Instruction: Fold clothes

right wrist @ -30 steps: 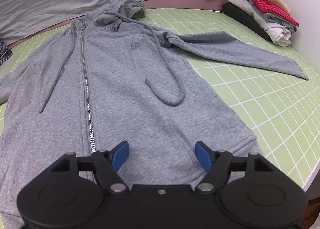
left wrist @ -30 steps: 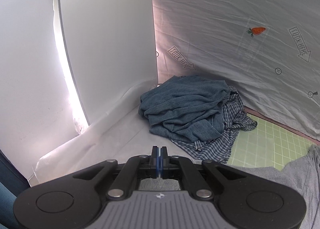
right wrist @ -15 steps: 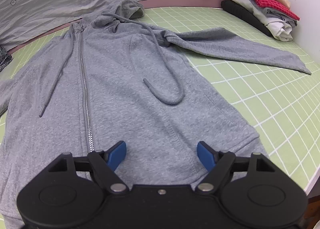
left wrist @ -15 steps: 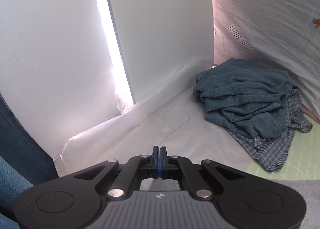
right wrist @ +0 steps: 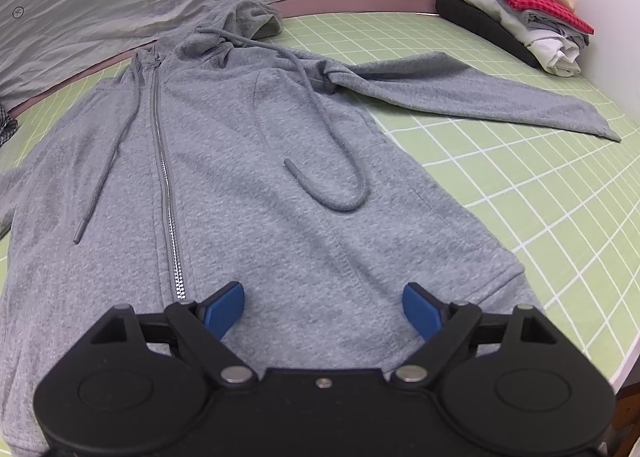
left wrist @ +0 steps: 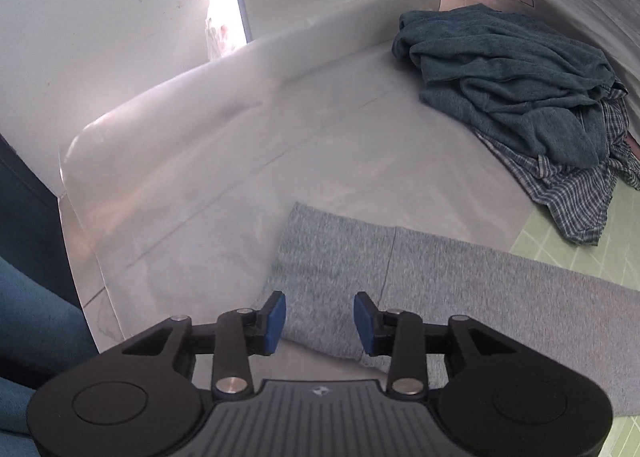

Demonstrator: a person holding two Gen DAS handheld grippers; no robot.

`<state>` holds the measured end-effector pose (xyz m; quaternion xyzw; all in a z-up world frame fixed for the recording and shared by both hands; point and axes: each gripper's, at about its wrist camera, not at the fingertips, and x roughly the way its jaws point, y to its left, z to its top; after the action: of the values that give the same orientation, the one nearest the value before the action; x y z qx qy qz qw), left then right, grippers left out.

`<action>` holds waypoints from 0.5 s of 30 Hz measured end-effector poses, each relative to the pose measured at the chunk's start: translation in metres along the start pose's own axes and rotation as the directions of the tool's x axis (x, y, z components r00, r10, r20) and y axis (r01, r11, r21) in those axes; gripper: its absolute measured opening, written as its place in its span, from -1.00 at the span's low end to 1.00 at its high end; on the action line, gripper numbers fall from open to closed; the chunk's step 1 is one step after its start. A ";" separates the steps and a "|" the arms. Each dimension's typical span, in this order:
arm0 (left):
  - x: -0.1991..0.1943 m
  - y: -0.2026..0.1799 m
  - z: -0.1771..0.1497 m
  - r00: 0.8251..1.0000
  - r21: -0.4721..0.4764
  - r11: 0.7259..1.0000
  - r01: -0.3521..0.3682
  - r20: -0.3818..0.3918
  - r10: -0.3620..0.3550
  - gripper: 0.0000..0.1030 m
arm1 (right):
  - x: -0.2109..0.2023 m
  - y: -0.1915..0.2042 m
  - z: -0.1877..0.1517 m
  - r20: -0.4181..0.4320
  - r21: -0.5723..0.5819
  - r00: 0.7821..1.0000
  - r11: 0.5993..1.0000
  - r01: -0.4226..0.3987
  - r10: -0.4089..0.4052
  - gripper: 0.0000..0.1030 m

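a grey zip-up hoodie [right wrist: 248, 177] lay flat, front side up, on a green mat with a white grid [right wrist: 540, 193], its zipper [right wrist: 166, 193] closed and running from the collar at 11 o'clock down toward the right gripper [right wrist: 323, 307] at 6 o'clock. the hood [right wrist: 248, 19] sat bunched at 12 o'clock, and two drawstrings trailed over the chest, one straight at 9 o'clock, one curled in a loop near the centre. one sleeve [right wrist: 472, 95] stretched out toward 3 o'clock across the mat. the right gripper hung just above the hem area, its blue pads [right wrist: 224, 307] wide apart and opening, nothing pinched between them. a stack of folded clothes [right wrist: 520, 17], with a red checked piece on top, sat at 2 o'clock, well apart from the hoodie. in the left wrist view, the hoodie's other sleeve [left wrist: 460, 289] lay across white sheeting [left wrist: 240, 161], its cuff end at 6 o'clock just beyond the left gripper [left wrist: 320, 323]. that gripper's blue pads [left wrist: 276, 317] were parted and opening, framing the cuff without pressing on it. a crumpled heap of teal knit [left wrist: 512, 73] over a blue plaid garment [left wrist: 572, 193] sat at 2 o'clock, well apart from the sleeve.
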<state>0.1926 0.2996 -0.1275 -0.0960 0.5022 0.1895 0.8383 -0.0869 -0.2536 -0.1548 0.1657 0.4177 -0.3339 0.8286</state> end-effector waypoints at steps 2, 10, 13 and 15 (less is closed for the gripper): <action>0.005 0.000 -0.006 1.000 -0.040 0.999 0.012 -0.010 -0.013 0.13 | 0.000 0.000 0.000 0.000 0.000 1.000 1.000 0.001 -0.001 0.69; 0.017 -0.011 -0.013 1.000 -0.097 0.995 0.018 -0.008 -0.019 0.52 | 0.001 0.001 0.001 -0.011 0.004 1.000 1.000 0.006 -0.006 0.71; 0.020 -0.020 -0.014 1.000 -0.075 0.997 -0.010 -0.008 0.009 0.59 | 0.001 0.002 0.001 -0.008 0.010 1.000 1.000 0.009 -0.009 0.73; 0.020 -0.024 -0.016 1.000 -0.074 0.997 -0.022 -0.002 0.022 0.59 | 0.002 0.002 0.001 -0.008 0.014 1.000 1.000 0.011 -0.011 0.74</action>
<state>0.1983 0.2764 -0.1529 -0.1214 0.4962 0.2173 0.8318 -0.0843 -0.2530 -0.1556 0.1705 0.4194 -0.3409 0.8239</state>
